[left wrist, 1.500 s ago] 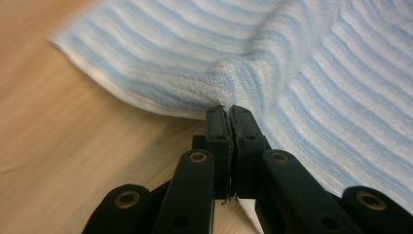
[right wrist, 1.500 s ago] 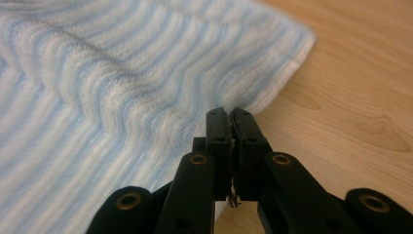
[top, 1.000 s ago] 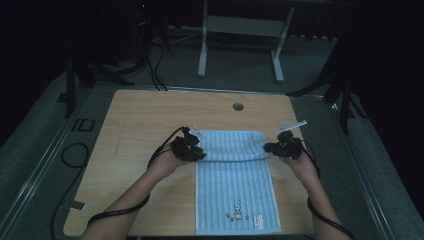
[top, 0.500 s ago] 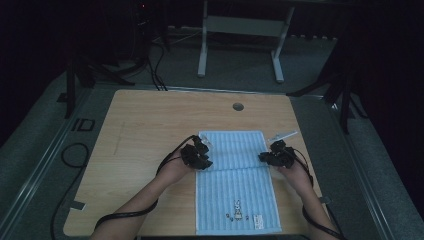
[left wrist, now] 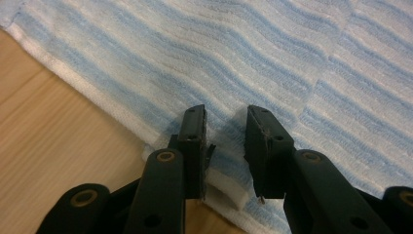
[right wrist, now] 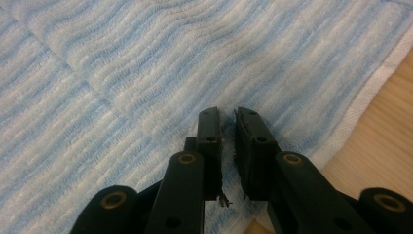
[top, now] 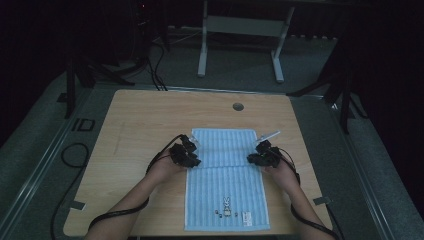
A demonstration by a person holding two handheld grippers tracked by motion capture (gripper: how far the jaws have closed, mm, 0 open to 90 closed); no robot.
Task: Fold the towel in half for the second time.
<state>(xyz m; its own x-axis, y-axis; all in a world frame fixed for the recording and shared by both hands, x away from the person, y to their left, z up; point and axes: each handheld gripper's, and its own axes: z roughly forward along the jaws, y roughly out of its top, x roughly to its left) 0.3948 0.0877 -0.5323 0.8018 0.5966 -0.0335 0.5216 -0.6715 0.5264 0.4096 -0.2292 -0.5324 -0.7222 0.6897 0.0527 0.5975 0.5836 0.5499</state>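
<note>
Both grippers, left (top: 186,154) and right (top: 262,156), had drawn the blue-striped terry towel's (top: 225,200) far edge nearer, jaws clenched on its folded hems.

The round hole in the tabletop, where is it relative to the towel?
In the high view the round hole sits near the table's far edge, just beyond the far edge of the blue striped towel, roughly centred.

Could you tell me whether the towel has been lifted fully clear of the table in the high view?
No, the towel lies on the table, its near end flat with the small printed figure showing.
</note>
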